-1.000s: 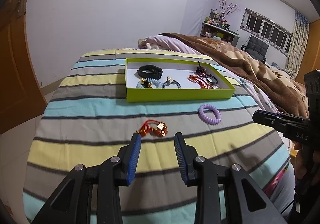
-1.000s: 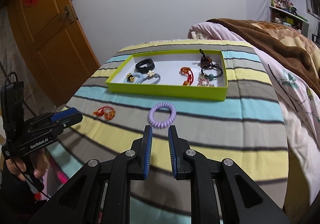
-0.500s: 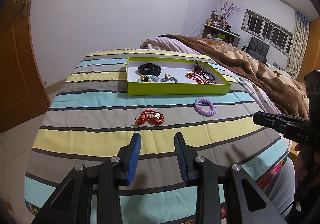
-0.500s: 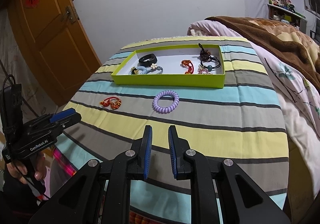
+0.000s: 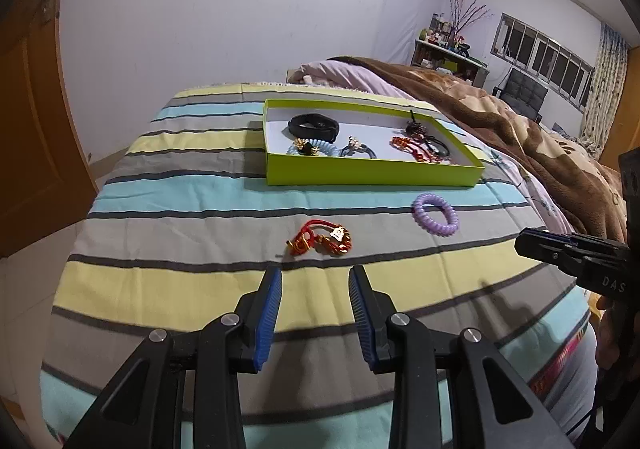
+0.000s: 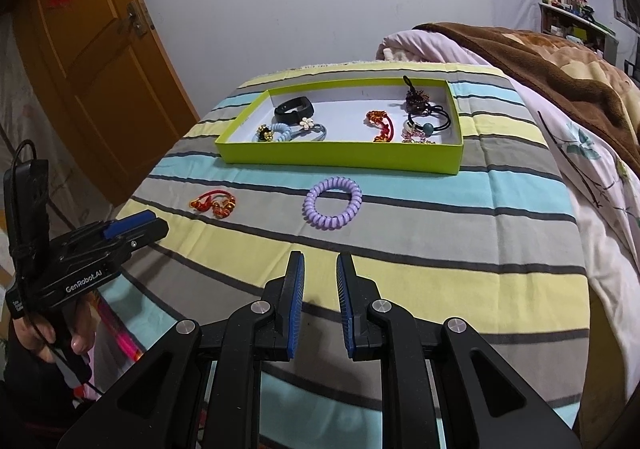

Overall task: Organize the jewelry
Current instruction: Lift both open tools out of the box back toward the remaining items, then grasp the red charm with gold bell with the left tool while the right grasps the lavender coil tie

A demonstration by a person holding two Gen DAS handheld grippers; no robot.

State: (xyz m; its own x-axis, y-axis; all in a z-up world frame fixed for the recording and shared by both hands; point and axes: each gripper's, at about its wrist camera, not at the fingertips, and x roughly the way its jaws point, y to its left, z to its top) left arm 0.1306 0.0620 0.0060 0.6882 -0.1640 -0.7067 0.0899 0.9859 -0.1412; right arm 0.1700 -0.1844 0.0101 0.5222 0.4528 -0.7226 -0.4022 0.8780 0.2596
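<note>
Left wrist view shows my left gripper (image 5: 315,281) held low over the striped bedspread (image 5: 168,205), its blue fingers (image 5: 269,313) wide apart with nothing in them. The red and gold bracelet (image 5: 322,241) lies just ahead at 12 o'clock, not touching me. The purple coil hair tie (image 5: 435,213) sits at 1 o'clock, and the green tray (image 5: 372,173) is farther off at 12 o'clock with a black band (image 5: 314,127) and other small pieces inside.

My right gripper (image 6: 320,269) also hangs over the bed. Its fingers (image 6: 295,301) are open a smaller way and hold nothing. The purple coil hair tie is at 12 o'clock from it.

Only the right wrist view shows the orange door (image 6: 92,61) with a red sign, and my hand (image 6: 44,333) gripping the left handle. Only the left wrist view shows the windows (image 5: 544,63) and the curtain (image 5: 608,81).

A brown blanket (image 5: 532,137) covers the far side of the bed. A shelf (image 6: 576,21) stands by the white wall.
</note>
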